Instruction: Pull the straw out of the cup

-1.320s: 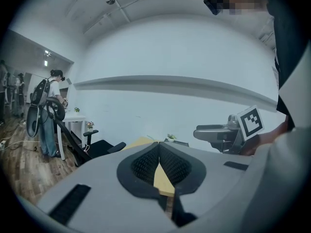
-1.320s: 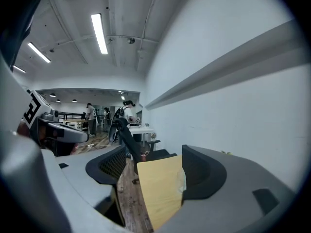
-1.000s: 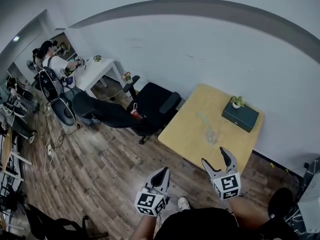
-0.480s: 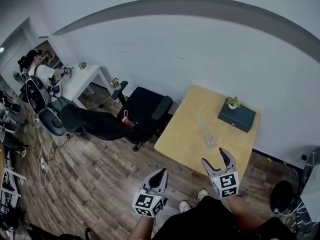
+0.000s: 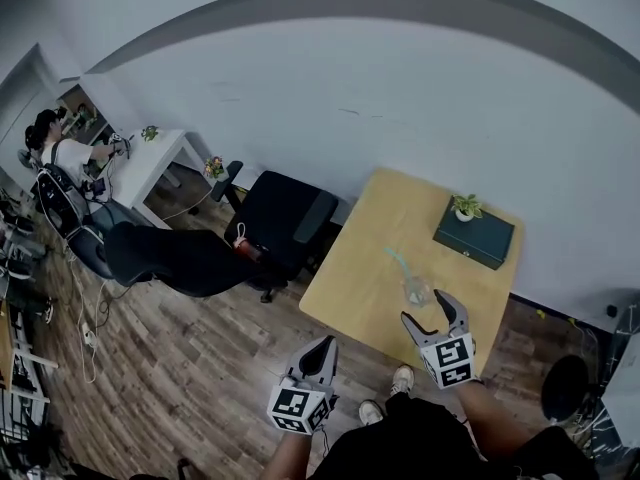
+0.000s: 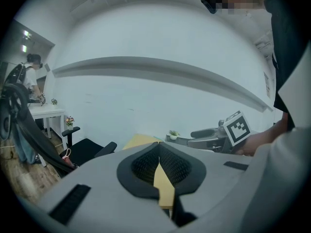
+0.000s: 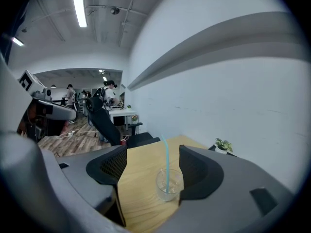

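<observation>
We log the right gripper (image 5: 427, 308) released, jaws wide apart, with the clear cup (image 5: 416, 291) just beyond its tips near the wooden table's (image 5: 365, 258) near edge. The blue straw (image 5: 396, 261) leans in the cup. The left gripper (image 5: 322, 346) is clenched on nothing, off the table's near left.

I see a teal straw (image 7: 165, 161) in a clear cup (image 7: 160, 184), on a pale wood bench (image 7: 141, 178); dark green box (image 5: 474, 236).

cup (image 7: 167, 184): edge behind right gripper (image 7: 151, 152) | table (image 6: 164, 188): mostly behind left gripper (image 6: 159, 147)
</observation>
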The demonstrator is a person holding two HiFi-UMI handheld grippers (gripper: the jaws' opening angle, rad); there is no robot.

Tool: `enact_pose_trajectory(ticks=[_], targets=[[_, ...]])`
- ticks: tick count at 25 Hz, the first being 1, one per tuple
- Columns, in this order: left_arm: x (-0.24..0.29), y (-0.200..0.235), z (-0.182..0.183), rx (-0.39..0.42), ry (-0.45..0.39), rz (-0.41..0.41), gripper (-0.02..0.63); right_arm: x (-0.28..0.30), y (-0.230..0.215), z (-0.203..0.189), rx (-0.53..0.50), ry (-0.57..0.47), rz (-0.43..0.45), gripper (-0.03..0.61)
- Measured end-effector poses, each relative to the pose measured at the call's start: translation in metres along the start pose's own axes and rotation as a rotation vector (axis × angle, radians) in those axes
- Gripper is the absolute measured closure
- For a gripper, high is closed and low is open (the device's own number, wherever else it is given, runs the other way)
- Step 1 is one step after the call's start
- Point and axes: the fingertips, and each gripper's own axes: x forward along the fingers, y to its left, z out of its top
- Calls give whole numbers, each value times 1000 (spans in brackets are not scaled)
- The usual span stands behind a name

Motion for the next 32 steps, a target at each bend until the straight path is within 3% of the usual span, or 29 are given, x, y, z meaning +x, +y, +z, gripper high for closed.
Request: enact_pose_trajectory(ticks=[19, 26, 32], targets=[[43, 26, -24, -36, 84, 71, 595, 100, -28, -43, -11, 172, 99, 267], [53, 36, -31, -96, 91, 85, 595, 123, -36, -53, -13, 221, 87, 334], [61, 40, -28, -98, 84, 84, 595, 133, -40, -55, 2, 218, 83, 412]])
